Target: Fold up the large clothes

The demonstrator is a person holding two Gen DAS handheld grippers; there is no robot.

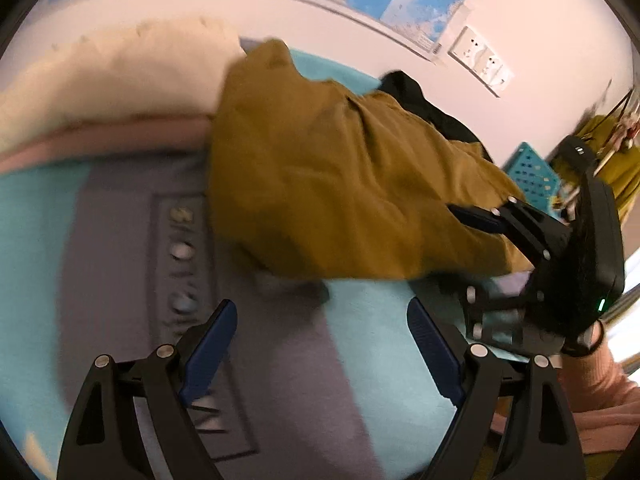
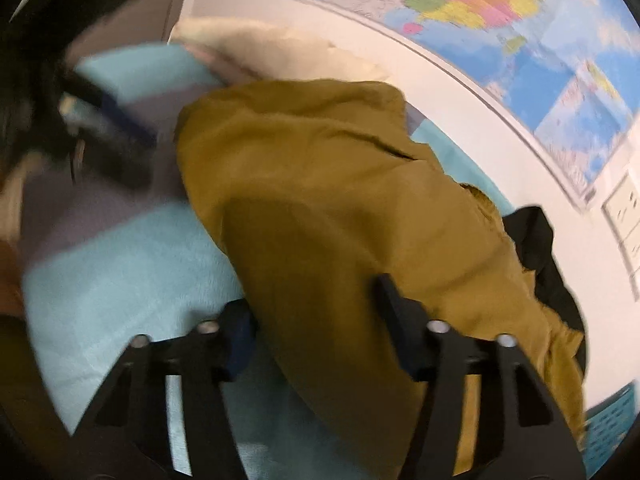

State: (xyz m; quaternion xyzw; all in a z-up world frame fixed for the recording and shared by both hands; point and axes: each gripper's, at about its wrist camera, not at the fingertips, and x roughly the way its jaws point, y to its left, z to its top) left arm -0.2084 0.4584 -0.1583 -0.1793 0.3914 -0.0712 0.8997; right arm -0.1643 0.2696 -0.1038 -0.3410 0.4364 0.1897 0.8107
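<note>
Mustard garment (image 1: 340, 184) lies bunched on the bed (image 1: 384, 320), over the teal-and-grey blanket and near the wall. Judged step: take hold of its near edge before spreading it flat.

Your left claw (image 1: 322, 344) is spread wide over bare blanket, nothing between its pads, apart from the cloth's left edge. Bring it to that hem and take one layer only.

Your right claw (image 2: 316, 312) straddles the near fold; cloth sits between the fingers, but blur hides whether the pads press, so a grip cannot be confirmed. Check before lifting.

Around: cream pillow (image 1: 120, 76) at the far left, touching the garment; black garment (image 1: 432, 108) tucked behind it, likely to drag along; teal basket (image 1: 532, 172) at right.
</note>
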